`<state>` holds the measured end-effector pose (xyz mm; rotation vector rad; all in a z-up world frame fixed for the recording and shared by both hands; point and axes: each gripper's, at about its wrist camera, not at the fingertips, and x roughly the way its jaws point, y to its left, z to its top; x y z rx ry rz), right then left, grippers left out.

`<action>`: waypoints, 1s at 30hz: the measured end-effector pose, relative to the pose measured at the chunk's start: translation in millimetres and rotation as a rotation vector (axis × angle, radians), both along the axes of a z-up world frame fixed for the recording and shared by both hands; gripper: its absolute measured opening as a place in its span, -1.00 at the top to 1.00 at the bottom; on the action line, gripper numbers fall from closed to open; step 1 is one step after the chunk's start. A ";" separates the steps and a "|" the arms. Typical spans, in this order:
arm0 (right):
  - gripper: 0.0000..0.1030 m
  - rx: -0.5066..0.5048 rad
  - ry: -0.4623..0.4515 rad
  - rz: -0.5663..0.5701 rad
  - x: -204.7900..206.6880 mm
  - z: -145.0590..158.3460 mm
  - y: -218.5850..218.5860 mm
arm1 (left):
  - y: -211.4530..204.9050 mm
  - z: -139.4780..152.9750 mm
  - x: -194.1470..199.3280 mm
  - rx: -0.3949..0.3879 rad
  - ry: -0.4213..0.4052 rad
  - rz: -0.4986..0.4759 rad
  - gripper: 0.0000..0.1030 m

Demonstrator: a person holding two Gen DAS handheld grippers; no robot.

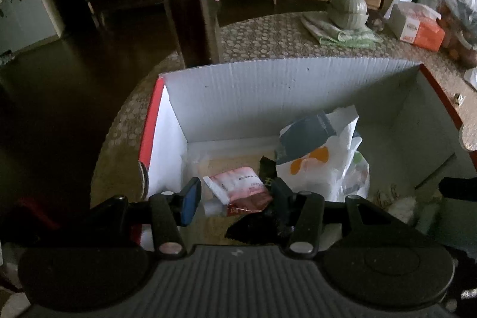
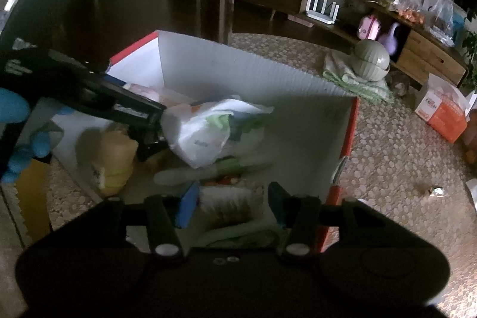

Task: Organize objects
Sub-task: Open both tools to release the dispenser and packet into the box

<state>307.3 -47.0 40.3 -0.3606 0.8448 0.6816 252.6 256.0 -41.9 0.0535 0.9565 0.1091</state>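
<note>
A box (image 1: 268, 73), white inside and red outside, stands on the table. In it lie a white plastic bag (image 1: 316, 169), a pink-red spout pouch (image 1: 238, 189) and a black crumpled packet (image 1: 253, 228). My left gripper (image 1: 235, 198) hangs open low inside the box over the pouch, and its blue pad is bare. In the right wrist view it reaches in from the left (image 2: 155, 124), held by a blue-gloved hand (image 2: 15, 109). My right gripper (image 2: 232, 204) is open over the near end of the box (image 2: 238, 64). A blurred whitish-brown bundle (image 2: 226, 204) sits between its fingers, with scallions (image 2: 208, 172) and the white bag (image 2: 202, 133) beyond.
A tall glass jar (image 1: 190, 20) with dark contents stands behind the box near the table's far edge. A green lidded bowl (image 1: 348, 9) rests on a folded cloth, and an orange tissue box (image 1: 417, 26) is at the right. A yellowish bundle (image 2: 116, 160) lies in the box's left end.
</note>
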 end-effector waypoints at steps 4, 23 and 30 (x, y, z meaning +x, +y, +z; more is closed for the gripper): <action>-0.26 0.021 -0.005 0.014 -7.0 2.9 0.2 | -1.4 -1.5 0.9 0.017 0.013 -0.007 -0.05; -0.43 0.087 -0.045 0.024 -37.8 33.3 -24.8 | -7.3 28.3 -38.0 -0.025 -0.062 0.057 -0.45; -0.51 0.123 -0.069 0.015 -51.0 50.1 -47.4 | -20.7 48.9 -63.3 -0.043 -0.104 0.048 -0.46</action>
